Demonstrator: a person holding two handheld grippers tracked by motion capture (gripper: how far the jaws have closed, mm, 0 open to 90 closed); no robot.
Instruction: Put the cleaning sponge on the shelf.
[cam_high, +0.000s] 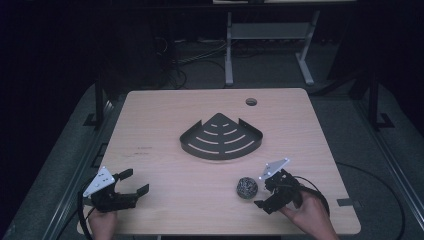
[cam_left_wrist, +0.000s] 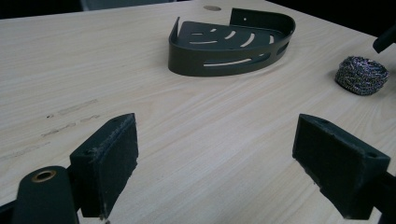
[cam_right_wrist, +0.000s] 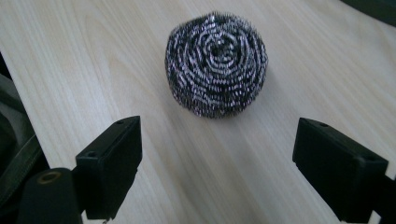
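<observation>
Worktop (cam_high: 165, 125): light wood, round cable hole (cam_high: 251, 101) near the far edge.

Dark metal corner caddy (cam_high: 221, 136) sits around the worktop's centre, a bit toward the far side. Quarter-round shape, low wall, curved slots in the floor and in the wall; curved side faces the person. Nothing in it.

Steel-wool scourer (cam_high: 247, 187) lies on the bare wood, near side, right of centre. Well apart from the caddy. Round, coiled, sitting flat.

Left hand-held gripper (cam_high: 132, 182): near-left corner, held by the left hand (cam_high: 104, 222) coming in from the bottom edge. Jaws spread wide, nothing between them. Left gripper view (cam_left_wrist: 215, 158) shows only bare wood between the pads, with the caddy (cam_left_wrist: 224, 49) ahead and the scourer (cam_left_wrist: 361, 74) off to the right. Grey three-cornered plate on top, cable looping off the near-left edge.

Right hand-held gripper (cam_high: 262, 191): near side, right, in the right hand (cam_high: 310, 212). Jaws wide apart, holding nothing. It sits just beside the scourer, on the scourer's right in the high view. Right gripper view (cam_right_wrist: 217, 168): scourer (cam_right_wrist: 216, 63) is ahead of the pads (cam_right_wrist: 114, 163), roughly centred on the gap but beyond the tips, not between them and not touching.

Faint scuff marks (cam_high: 142, 150) on the wood left of the caddy.
</observation>
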